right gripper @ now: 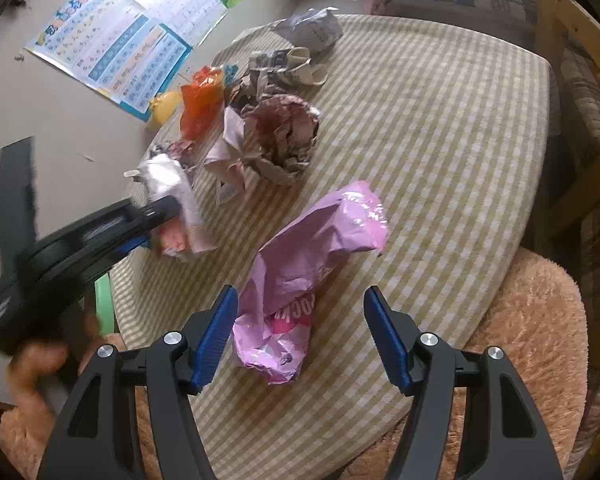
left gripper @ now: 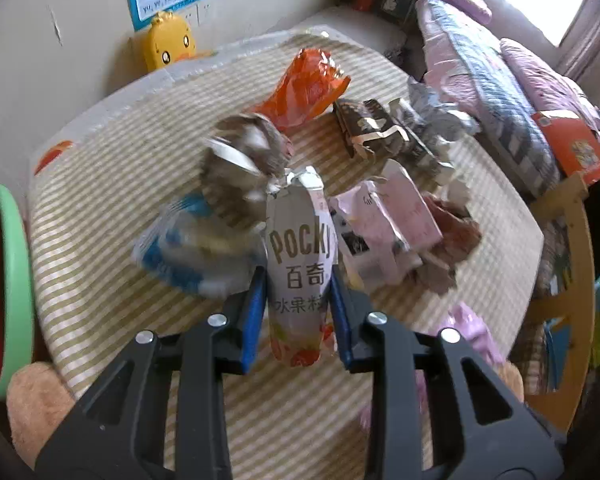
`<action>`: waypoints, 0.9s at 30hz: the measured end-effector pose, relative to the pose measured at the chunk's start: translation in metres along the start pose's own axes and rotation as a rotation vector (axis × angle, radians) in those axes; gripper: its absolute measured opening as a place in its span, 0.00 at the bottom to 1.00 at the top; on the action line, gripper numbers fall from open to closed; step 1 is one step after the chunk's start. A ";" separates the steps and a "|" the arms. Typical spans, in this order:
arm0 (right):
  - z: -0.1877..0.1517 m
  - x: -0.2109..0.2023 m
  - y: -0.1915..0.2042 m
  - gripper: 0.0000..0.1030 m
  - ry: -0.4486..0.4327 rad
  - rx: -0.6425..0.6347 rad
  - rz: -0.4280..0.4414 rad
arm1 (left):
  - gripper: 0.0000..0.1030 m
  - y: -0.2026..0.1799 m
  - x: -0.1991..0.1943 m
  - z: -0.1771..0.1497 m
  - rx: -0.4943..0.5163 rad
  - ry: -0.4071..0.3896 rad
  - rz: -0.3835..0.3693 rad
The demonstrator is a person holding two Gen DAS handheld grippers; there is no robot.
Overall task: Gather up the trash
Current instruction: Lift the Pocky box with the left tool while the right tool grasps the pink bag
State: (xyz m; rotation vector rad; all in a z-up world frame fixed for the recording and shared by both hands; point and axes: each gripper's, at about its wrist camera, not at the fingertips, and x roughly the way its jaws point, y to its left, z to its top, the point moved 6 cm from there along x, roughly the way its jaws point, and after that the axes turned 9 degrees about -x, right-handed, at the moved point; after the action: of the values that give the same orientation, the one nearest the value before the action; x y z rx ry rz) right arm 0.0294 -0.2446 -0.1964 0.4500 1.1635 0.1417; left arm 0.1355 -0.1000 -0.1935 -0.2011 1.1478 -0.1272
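Pocky wrapper (left gripper: 300, 276) clamped in left tongs (left gripper: 299, 280) — neighbouring trash blurred.

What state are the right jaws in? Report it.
Open. The right gripper has its blue pads spread wide on either side of the pink wrapper, touching neither side.

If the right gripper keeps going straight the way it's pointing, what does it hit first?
Probably the crumpled pink wrapper lying on the checked tabletop between the open fingers of the right gripper; depth is uncertain.
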 end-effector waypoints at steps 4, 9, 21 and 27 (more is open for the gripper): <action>-0.002 0.012 0.008 0.64 0.024 -0.032 -0.021 | 0.29 0.012 -0.029 -0.014 0.004 -0.019 -0.024; -0.005 0.032 0.021 0.64 0.062 -0.098 -0.054 | 0.29 0.031 -0.055 -0.024 -0.042 -0.034 -0.045; -0.006 0.034 0.012 0.64 0.037 -0.067 -0.024 | 0.30 0.056 -0.067 -0.040 -0.097 -0.026 -0.035; 0.013 0.038 0.024 0.58 0.014 -0.145 -0.085 | 0.30 0.058 -0.068 -0.042 -0.104 -0.023 -0.040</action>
State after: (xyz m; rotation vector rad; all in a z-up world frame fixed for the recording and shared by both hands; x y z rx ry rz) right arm 0.0594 -0.2137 -0.2142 0.2716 1.1756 0.1542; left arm 0.0697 -0.0332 -0.1623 -0.3170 1.1292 -0.1000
